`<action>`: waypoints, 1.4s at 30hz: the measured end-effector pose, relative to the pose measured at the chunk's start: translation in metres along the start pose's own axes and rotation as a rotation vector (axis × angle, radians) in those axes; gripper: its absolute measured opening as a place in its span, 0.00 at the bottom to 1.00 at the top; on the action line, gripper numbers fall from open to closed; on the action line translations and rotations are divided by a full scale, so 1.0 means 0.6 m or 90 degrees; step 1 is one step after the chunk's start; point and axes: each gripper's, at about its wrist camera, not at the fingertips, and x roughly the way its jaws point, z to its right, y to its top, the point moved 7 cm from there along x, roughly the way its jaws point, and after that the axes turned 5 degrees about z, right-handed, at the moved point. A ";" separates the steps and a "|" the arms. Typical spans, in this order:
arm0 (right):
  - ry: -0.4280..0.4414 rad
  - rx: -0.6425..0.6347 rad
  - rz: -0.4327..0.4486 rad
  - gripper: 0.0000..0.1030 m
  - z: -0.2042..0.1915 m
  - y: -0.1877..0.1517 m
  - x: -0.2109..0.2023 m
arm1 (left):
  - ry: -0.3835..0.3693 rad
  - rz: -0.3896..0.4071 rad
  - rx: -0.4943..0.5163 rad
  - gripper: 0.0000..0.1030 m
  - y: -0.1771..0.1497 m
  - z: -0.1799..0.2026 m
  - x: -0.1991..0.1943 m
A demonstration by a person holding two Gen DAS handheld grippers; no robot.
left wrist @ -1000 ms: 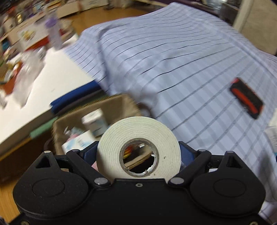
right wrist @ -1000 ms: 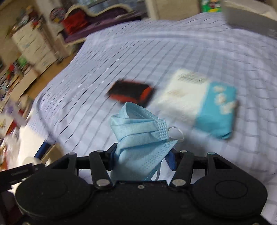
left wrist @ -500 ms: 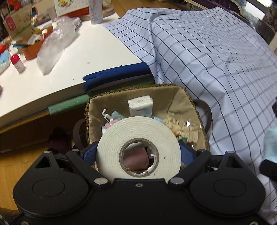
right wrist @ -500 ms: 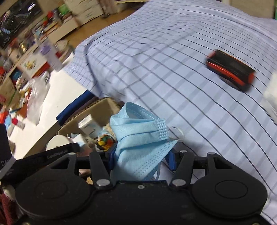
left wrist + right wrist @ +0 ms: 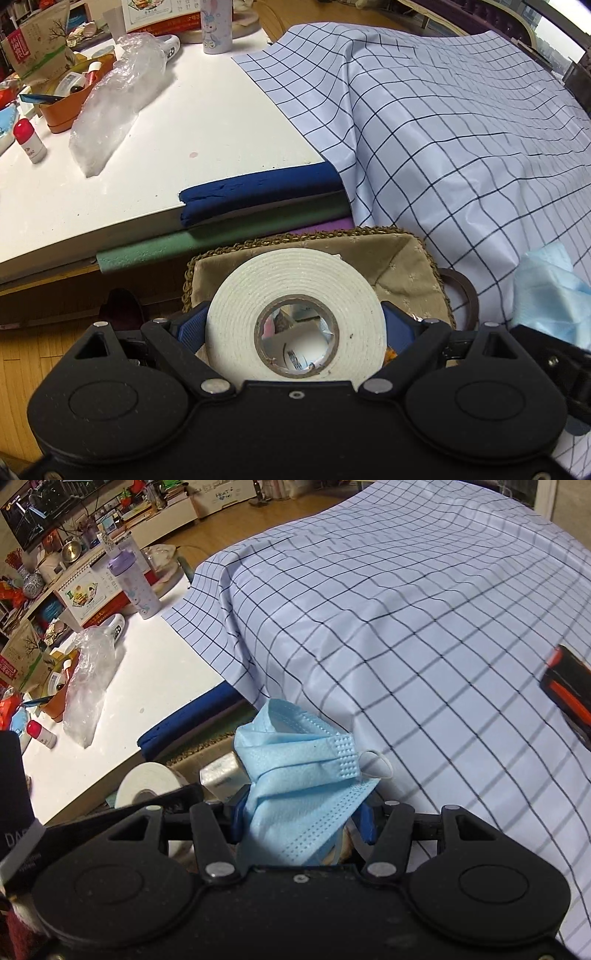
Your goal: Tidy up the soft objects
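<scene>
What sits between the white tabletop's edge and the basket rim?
In the left wrist view, stacked foam pads, blue over green, lie between the white tabletop and the basket.

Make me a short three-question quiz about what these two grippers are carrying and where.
1. True or false: the left gripper holds a white roll of foam tape.
2. What does the right gripper hold: A a black-and-orange case, B a crumpled light-blue face mask, C a bottle?
3. Which container lies just beyond the tape?

Key: 1 true. 2 B. 3 the woven basket with beige cloth lining, beside the checked cloth.
</scene>
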 end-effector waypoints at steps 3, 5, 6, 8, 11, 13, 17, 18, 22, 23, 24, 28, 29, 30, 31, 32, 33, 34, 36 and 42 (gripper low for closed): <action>0.000 -0.006 -0.001 0.61 -0.010 0.006 0.023 | 0.010 -0.003 0.001 0.87 -0.001 -0.003 0.011; -0.003 -0.011 0.000 0.64 -0.011 0.007 0.033 | 0.012 -0.010 -0.002 0.87 -0.003 -0.005 0.020; -0.008 -0.013 -0.002 0.64 -0.011 0.007 0.038 | 0.015 -0.014 -0.002 0.87 -0.004 -0.006 0.024; -0.009 -0.015 -0.007 0.67 -0.010 0.005 0.050 | 0.015 -0.020 -0.002 0.87 -0.007 -0.006 0.030; -0.010 -0.012 -0.012 0.69 -0.006 0.005 0.060 | 0.023 -0.024 0.003 0.87 -0.010 -0.003 0.036; -0.010 -0.002 -0.013 0.69 -0.002 0.007 0.064 | 0.023 -0.031 0.008 0.89 -0.013 0.000 0.039; -0.011 0.006 -0.017 0.69 0.005 0.008 0.068 | 0.016 -0.035 0.004 0.92 -0.011 0.005 0.042; -0.013 0.005 -0.017 0.69 0.006 0.009 0.070 | 0.016 -0.034 0.002 0.92 -0.010 0.005 0.043; -0.026 -0.005 -0.008 0.69 0.008 0.012 0.066 | 0.014 -0.039 -0.004 0.92 -0.009 0.003 0.044; -0.031 -0.009 -0.006 0.69 0.009 0.011 0.064 | 0.017 -0.039 -0.002 0.92 -0.010 0.003 0.044; -0.036 -0.013 -0.006 0.69 0.009 0.011 0.063 | 0.019 -0.039 0.001 0.92 -0.012 0.002 0.043; -0.050 -0.013 -0.015 0.69 0.016 0.004 0.063 | 0.023 -0.041 0.004 0.93 -0.021 0.001 0.037; -0.053 -0.012 -0.016 0.69 0.017 0.002 0.062 | 0.024 -0.041 0.005 0.93 -0.023 0.001 0.034; -0.058 -0.014 -0.017 0.69 0.018 0.000 0.061 | 0.024 -0.041 0.006 0.93 -0.025 0.001 0.032; -0.065 -0.016 -0.018 0.69 0.019 -0.002 0.059 | 0.024 -0.040 0.009 0.93 -0.026 0.002 0.029; -0.073 -0.020 -0.019 0.69 0.020 -0.004 0.057 | 0.025 -0.041 0.012 0.93 -0.029 0.002 0.026; -0.079 -0.025 -0.019 0.69 0.020 -0.006 0.055 | 0.026 -0.040 0.014 0.93 -0.031 0.003 0.023; -0.083 -0.030 -0.019 0.69 0.020 -0.008 0.052 | 0.027 -0.041 0.015 0.93 -0.034 0.003 0.020; -0.087 -0.037 -0.019 0.69 0.019 -0.013 0.045 | 0.028 -0.042 0.017 0.93 -0.040 0.003 0.014; -0.093 -0.046 -0.029 0.70 0.021 -0.031 0.029 | 0.031 -0.044 0.023 0.93 -0.056 0.002 -0.003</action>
